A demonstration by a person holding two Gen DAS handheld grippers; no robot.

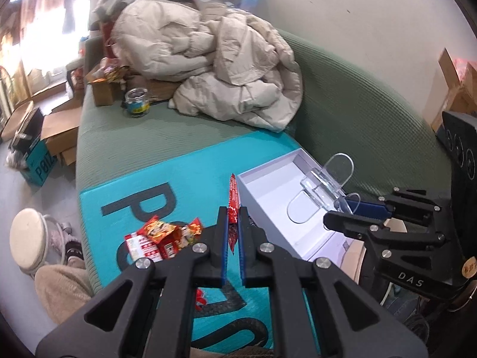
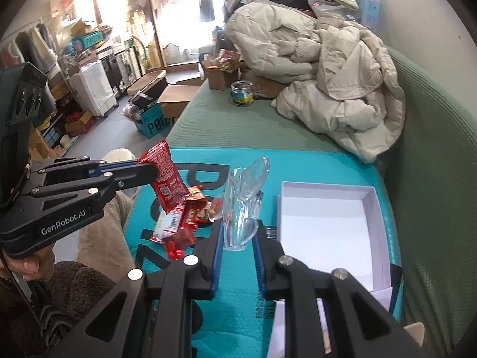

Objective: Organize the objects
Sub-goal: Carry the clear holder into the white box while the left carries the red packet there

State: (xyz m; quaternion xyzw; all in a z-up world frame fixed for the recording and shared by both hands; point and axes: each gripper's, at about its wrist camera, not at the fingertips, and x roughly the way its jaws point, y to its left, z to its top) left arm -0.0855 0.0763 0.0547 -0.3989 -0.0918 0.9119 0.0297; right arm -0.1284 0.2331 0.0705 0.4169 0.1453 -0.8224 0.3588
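Note:
My left gripper point(image 1: 232, 223) is shut on a red snack packet point(image 1: 233, 205), held edge-on above the teal box; it also shows in the right wrist view point(image 2: 167, 179) at the left gripper's tips point(image 2: 146, 173). My right gripper point(image 2: 237, 232) is shut on a clear plastic stand point(image 2: 243, 205), held above the teal box point(image 2: 238, 298) left of the open white box point(image 2: 328, 223). In the left wrist view the clear stand point(image 1: 322, 185) hangs over the white box point(image 1: 268, 197) from the right gripper point(image 1: 342, 211). A pile of red snack packets point(image 1: 164, 235) lies on the teal box; it also shows in the right wrist view point(image 2: 184, 223).
The teal box point(image 1: 184, 179) rests on a green sofa point(image 1: 357, 104). A beige puffy jacket point(image 1: 214, 59) is heaped at the sofa's back. A glass jar point(image 1: 136, 103) and cardboard boxes point(image 1: 104, 89) stand beyond. Boxes and shelves clutter the floor point(image 2: 89, 89) at left.

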